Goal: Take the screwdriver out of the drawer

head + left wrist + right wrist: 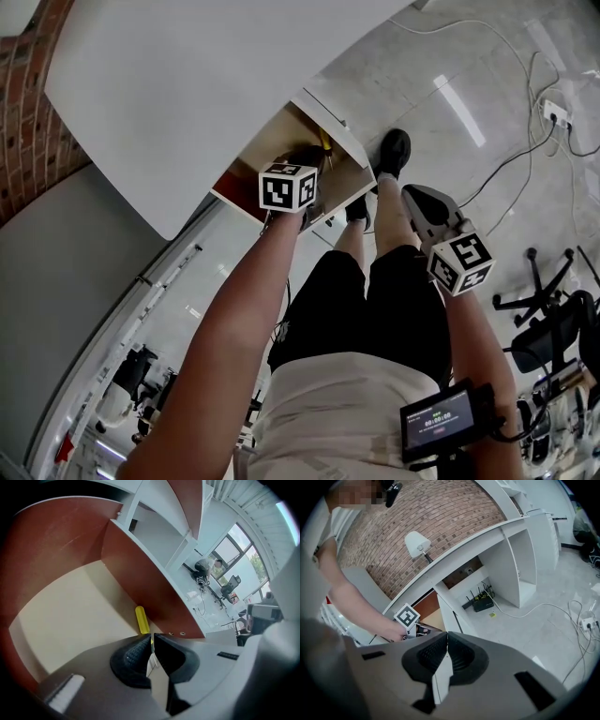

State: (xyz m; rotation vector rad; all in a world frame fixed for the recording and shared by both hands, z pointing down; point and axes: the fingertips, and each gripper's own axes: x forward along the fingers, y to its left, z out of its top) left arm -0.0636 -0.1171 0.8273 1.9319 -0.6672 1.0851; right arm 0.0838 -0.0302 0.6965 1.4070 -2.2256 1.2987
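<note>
Reach step: left gripper closed, empty, in drawer, just short of screwdriver. Next: open, straddle it, clamp, lift out. Right gripper closed, empty, aside.

A white lamp stands before the brick wall, a black router sits in an open compartment, and a white power strip lies on the floor.

Drawer stood open above, floor largely bare; red-brown walls closed the sides; screwdriver lay tight against one wall.
</note>
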